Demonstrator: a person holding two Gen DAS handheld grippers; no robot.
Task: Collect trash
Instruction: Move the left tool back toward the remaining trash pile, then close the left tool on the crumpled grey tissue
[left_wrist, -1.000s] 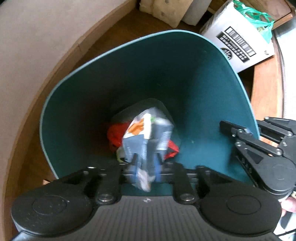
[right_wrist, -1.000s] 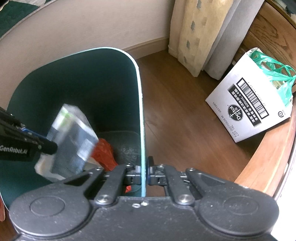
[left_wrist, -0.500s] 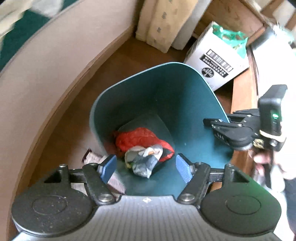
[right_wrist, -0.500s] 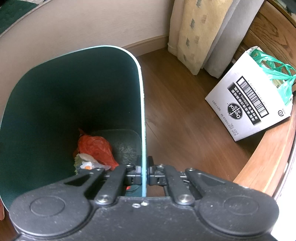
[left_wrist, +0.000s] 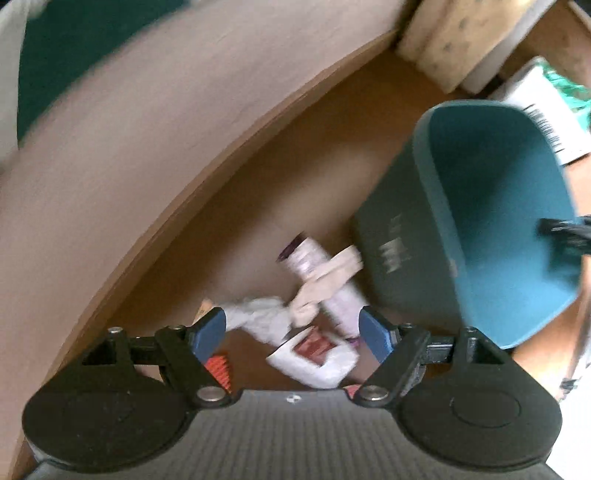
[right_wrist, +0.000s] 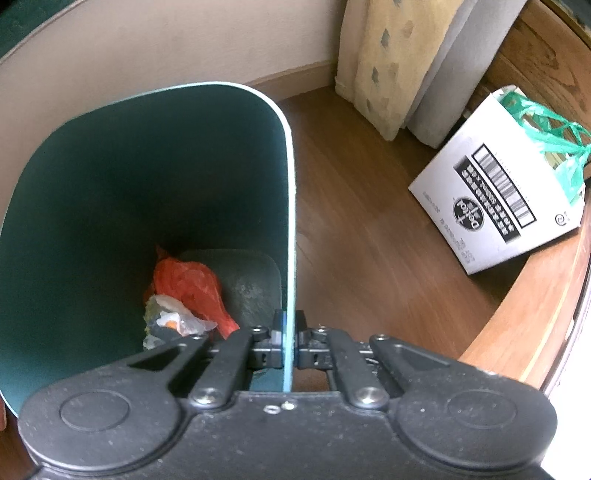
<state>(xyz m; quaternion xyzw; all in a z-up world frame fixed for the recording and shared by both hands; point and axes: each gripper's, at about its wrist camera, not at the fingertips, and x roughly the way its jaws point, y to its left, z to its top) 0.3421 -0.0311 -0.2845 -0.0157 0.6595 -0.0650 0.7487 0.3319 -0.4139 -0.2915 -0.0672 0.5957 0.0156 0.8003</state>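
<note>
A dark teal bin (right_wrist: 110, 192) stands on the wooden floor, and my right gripper (right_wrist: 289, 339) is shut on its rim. Inside lie a red bag (right_wrist: 192, 284) and a crumpled wrapper (right_wrist: 173, 317). In the blurred left wrist view the bin (left_wrist: 498, 221) sits at the right. My left gripper (left_wrist: 293, 328) hangs over a heap of litter on the floor, its jaws still opening with nothing pressed between them. The heap holds a pale tube with a dark cap (left_wrist: 317, 273), a cream twisted cloth (left_wrist: 328, 280), white crumpled paper (left_wrist: 258, 314) and a white packet with a red print (left_wrist: 314, 358).
A beige wall with a wooden skirting (left_wrist: 221, 158) curves past the litter on the left. Curtains (right_wrist: 399, 59) hang in the corner. A white cardboard box (right_wrist: 495, 206) with a green plastic bag (right_wrist: 546, 129) stands on the floor beside a wooden ledge (right_wrist: 535, 325).
The left gripper let the wrapper fall into the bin, opened wide, and swung left from the bin to above the litter on the floor. The right gripper kept its hold on the rim.
</note>
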